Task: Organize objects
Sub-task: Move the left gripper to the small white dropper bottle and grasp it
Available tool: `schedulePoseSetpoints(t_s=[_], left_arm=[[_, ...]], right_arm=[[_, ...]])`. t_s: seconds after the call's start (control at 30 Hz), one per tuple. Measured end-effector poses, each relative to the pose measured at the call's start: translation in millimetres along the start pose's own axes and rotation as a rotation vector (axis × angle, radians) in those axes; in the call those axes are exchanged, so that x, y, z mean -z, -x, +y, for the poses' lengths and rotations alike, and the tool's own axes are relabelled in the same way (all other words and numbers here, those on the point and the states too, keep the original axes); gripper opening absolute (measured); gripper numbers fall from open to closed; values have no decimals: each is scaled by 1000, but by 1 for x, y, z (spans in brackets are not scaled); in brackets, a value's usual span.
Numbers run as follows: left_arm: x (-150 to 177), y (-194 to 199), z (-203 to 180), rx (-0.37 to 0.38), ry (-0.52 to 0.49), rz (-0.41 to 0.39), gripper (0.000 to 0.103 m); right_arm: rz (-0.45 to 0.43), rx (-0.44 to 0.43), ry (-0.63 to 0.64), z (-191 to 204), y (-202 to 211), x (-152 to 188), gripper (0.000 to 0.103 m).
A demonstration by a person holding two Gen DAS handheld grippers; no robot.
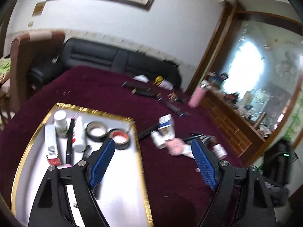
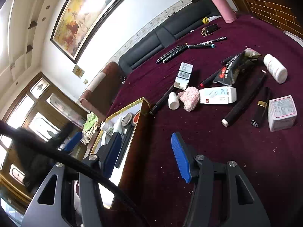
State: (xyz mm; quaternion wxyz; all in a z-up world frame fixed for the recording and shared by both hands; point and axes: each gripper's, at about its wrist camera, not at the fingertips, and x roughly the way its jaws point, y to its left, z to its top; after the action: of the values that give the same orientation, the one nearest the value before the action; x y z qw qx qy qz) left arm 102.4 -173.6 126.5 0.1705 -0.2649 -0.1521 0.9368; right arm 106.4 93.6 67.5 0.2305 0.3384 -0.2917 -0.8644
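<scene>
We find the shallow white box with gold-edged rim [image 1: 39,124] on the maroon velvet tablecloth [image 2: 227,160], serving as the collection point: a white bottle, a red-and-white carton, a white tube, a black pen and two rolls of black tape [image 1: 96,131] already lie inside, mostly laid lengthwise along the box's long axis, apparently to save room.

The left gripper [image 1: 153,158] hangs over the box's near rim, blue pads apart and holding nothing. The right gripper [image 2: 145,151] likewise stands apart and empty, straddling the box's outer wall.

Unsorted items lie well apart from the box: a fluffy pink plush toy [image 2: 190,98] beside a white rectangular carton [image 2: 217,95], whose long axis runs left-right in the right wrist view.
</scene>
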Motion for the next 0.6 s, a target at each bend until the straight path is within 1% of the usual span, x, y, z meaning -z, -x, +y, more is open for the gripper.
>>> schedulePoseSetpoints(t_s=[0.1,0.2,0.27,0.3,0.33,0.4,0.43,0.5,0.57,0.6], left_arm=[[1,16,-14,67,9,-19,81],[2,19,-22,115,22,21,81],[0,18,-25,146,36,43,81],[-1,15,-27,145,28,59,81],[-2,11,-32,133,11,88,81],[-1,-2,-38,152,-5,133,81],[1,-13,-42,160,-11,170,81],[10,-26,-48,167,-14,210,81],[21,-51,-51,167,0,277,81],[25,-58,-51,165,5,299,81]], right_arm=[[-11,9,-14,-3,6,0,54],[-32,18,-18,-4,18,-1,54],[-66,25,-21,-7,33,-2,54],[-90,38,-24,-11,43,-3,55],[-111,54,-30,-16,52,-5,56],[-140,84,-45,-26,63,-10,63],[-155,108,-54,-33,68,-12,63],[-166,143,-72,-48,74,-16,63],[-165,162,-104,-64,74,-20,63],[-164,167,-114,-70,74,-22,63]])
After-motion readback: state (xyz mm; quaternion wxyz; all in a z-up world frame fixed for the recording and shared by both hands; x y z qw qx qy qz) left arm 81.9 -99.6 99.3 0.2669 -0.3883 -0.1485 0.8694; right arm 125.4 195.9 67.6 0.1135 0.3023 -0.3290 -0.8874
